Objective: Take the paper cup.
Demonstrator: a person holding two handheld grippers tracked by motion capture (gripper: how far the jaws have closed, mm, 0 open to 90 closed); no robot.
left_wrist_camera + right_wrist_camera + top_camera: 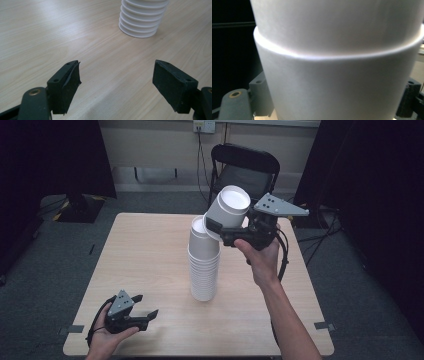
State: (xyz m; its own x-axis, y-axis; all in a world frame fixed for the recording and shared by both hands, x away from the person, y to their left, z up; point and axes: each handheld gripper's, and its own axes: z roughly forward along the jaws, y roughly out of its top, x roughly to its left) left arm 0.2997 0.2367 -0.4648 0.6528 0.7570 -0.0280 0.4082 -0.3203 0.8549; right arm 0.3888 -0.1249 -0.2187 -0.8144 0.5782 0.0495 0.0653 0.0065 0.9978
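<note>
A tall stack of upturned white cups (204, 270) stands at the middle of the wooden table (140, 250). My right gripper (225, 218) is shut on one white cup (231, 205), held tilted just above and right of the stack's top, its base towards the camera. In the right gripper view this cup (337, 82) sits between the jaws of my right gripper (334, 105), with a stepped rim across it. My left gripper (146, 305) rests open at the table's front left. Its jaws (117, 75) hold nothing and point at the stack's foot (142, 20).
A black folding chair (245, 170) stands behind the table's far edge. Cables hang from a wall socket (204, 126) behind it. Dark curtains flank both sides. Bare tabletop lies left of the stack and between it and the left gripper.
</note>
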